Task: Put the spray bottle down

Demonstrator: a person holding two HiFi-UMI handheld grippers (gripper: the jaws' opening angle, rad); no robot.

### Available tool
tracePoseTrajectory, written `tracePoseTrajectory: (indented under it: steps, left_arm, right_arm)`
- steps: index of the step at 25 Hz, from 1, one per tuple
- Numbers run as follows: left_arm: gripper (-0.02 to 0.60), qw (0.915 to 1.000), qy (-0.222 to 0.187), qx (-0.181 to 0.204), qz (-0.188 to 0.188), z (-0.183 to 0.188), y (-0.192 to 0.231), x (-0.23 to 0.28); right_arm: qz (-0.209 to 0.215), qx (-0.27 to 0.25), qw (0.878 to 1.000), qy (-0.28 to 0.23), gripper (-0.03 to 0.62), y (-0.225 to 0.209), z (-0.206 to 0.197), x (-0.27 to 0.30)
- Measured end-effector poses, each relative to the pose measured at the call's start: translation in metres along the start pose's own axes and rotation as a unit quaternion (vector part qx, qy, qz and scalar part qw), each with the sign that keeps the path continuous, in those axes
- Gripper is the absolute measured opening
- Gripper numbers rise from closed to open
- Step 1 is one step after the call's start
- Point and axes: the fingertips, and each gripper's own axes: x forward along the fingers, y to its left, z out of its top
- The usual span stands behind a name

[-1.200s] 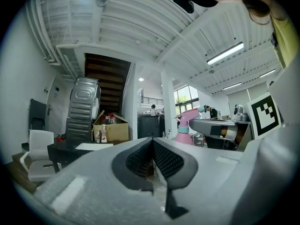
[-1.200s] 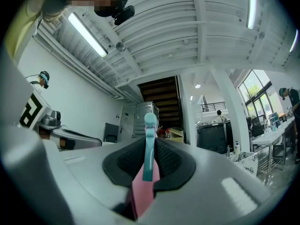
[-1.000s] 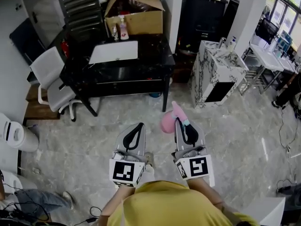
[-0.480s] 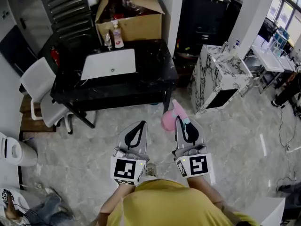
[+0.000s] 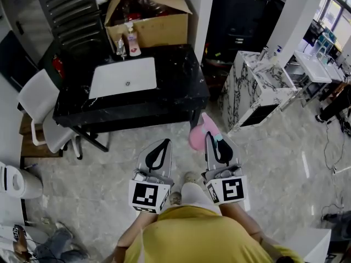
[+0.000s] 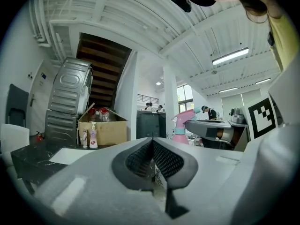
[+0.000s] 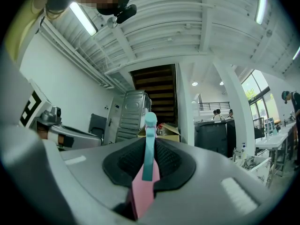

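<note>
Right gripper (image 5: pixel 210 137): jaws are drawn nearly together and clamped on the spray bottle (image 5: pixel 196 138). In the right gripper view a narrow teal and pink part of the bottle (image 7: pixel 148 150) is seen pinched between the dark pads (image 7: pixel 169 162). The bottle is held in the air above the floor (image 5: pixel 109 169), its pink body just left of the jaws; it is not set down.

Left gripper (image 5: pixel 163 143): jaws are closed pad against pad, and nothing is held between them (image 6: pixel 152 143). From its view the bottle (image 6: pixel 180 125) is seen upright beside it, with a pink head, a teal collar and a pink body.

Both grippers are held side by side, pointed at a black table (image 5: pixel 184 73) just ahead. A white sink (image 5: pixel 123 76) is let into its top. Two small bottles (image 5: pixel 130 44) are stood at its far edge, before a cardboard box (image 5: pixel 159 29). A white chair (image 5: pixel 35 100) is placed at the table's left, a marble-patterned cabinet (image 5: pixel 249 92) at its right.
</note>
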Motion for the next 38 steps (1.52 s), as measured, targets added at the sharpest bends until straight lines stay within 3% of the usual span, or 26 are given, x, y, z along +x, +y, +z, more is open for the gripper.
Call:
tracePoseTrajectory:
  steps: [10,15,29,38]
  left_arm:
    - [-0.003,0.9999,-0.014,-0.003,0.004,0.0,0.041,0.064]
    - [-0.003,0.9998,-0.012,-0.007,0.012,-0.01,0.077,0.125]
    - [-0.003,0.998,0.003,0.0,0.063,0.004,0.183,0.323]
    - [-0.003,0.9964,-0.003,0.005,0.084,-0.001,0.22,0.385]
  right_arm:
    - [0.009,-0.009,1.0,-0.017,0.048,-0.024,-0.016,0.072]
    - [0.019,-0.008,1.0,-0.019,0.048,-0.049,-0.035,0.138]
    - [0.067,0.01,0.998,-0.016,0.048,-0.144,-0.074,0.352]
    - [0.085,0.014,0.996,-0.017,0.048,-0.172,-0.103,0.426]
